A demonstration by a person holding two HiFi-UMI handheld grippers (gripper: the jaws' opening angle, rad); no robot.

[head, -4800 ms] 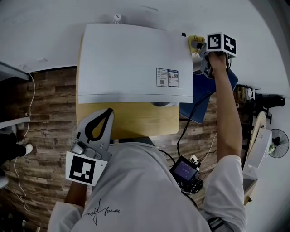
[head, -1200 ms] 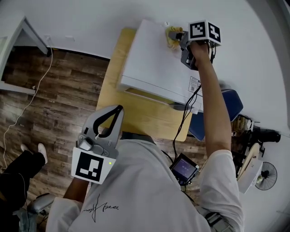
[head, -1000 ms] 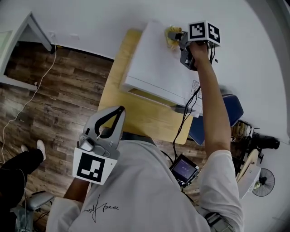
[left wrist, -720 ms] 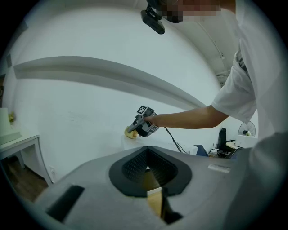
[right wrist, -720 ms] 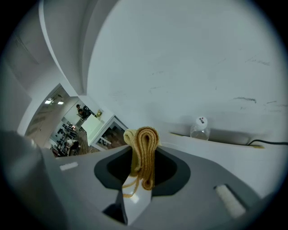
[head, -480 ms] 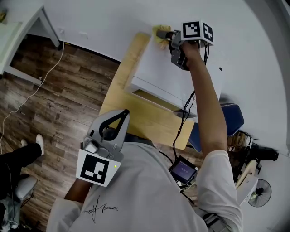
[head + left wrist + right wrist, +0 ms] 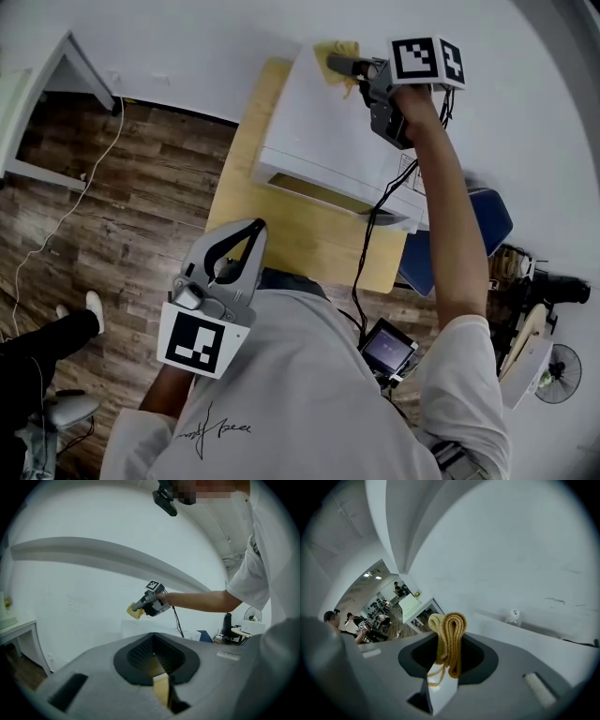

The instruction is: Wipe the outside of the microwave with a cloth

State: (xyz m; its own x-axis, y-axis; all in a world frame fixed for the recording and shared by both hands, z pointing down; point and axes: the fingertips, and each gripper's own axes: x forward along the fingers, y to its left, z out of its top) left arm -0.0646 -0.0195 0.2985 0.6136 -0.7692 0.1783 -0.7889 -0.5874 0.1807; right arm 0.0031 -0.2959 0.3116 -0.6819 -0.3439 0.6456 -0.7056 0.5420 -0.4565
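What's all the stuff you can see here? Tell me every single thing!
microwave: one, white, on the table against the wall
cloth: one, yellow, bunched up at the microwave's far edge
table: one, light wood, under the microwave
chair: one, blue, right of the table, partly hidden by the arm
desk: one, white, top left corner
floor: brown wood planks, left of the table
screen device: one, black, at the person's waist
left gripper: one, grey, jaws together with nothing in them, held low near the body
right gripper: one, grey, jaws closed on the cloth, reaching over the microwave
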